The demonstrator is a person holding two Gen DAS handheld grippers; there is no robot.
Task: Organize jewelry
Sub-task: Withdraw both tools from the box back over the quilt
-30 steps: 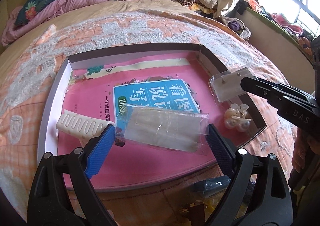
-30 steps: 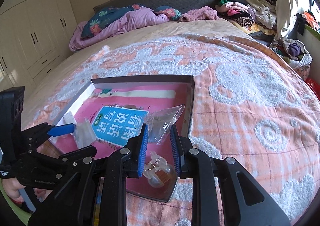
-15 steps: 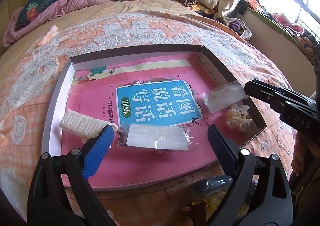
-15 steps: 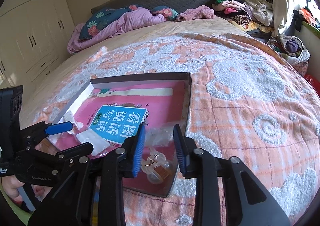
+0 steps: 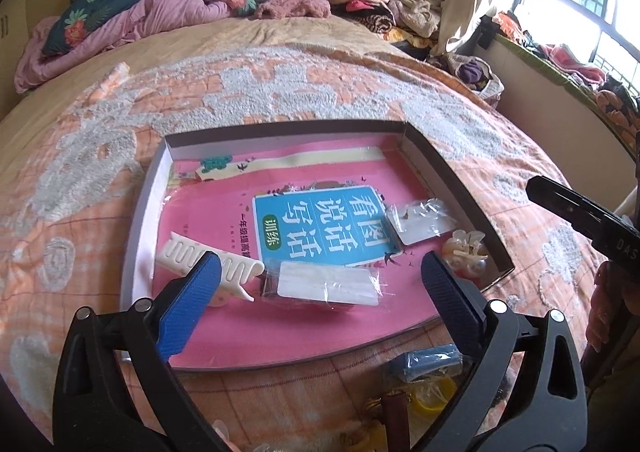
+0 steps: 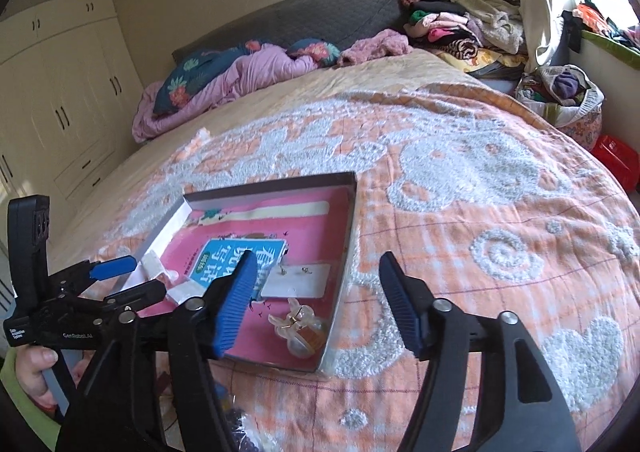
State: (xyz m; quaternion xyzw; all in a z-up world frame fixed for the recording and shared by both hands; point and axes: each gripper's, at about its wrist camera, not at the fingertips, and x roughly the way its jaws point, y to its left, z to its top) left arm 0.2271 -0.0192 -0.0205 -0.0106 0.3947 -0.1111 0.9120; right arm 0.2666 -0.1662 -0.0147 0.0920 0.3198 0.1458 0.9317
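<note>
Through the left wrist camera we see our left gripper (image 5: pixel 320 280) spread wide with nothing between its blue pads, its jaws having just eased further apart above the flat clear packet (image 5: pixel 326 284) that lies loose on the pink floor of the shallow box (image 5: pixel 280 130). A white comb (image 5: pixel 208 264) rests beside that packet, an earring card in a clear sleeve (image 5: pixel 420 222) lies near the right wall, and a pearl hair clip (image 5: pixel 466 252) sits in the near right corner. More trinkets wait on the bedspread (image 5: pixel 280 84) just outside the box's near edge. Through the right wrist camera our right gripper (image 6: pixel 316 292) has just been opening and stands about half spread and empty, the earring card (image 6: pixel 298 280) lying free on the box floor beyond its left pad. The danger we foresee is in the next pick: the slippery film packets could slide or cling to a pad and lift out again. The soft bed could also let the box tip if we press on its wall.
</note>
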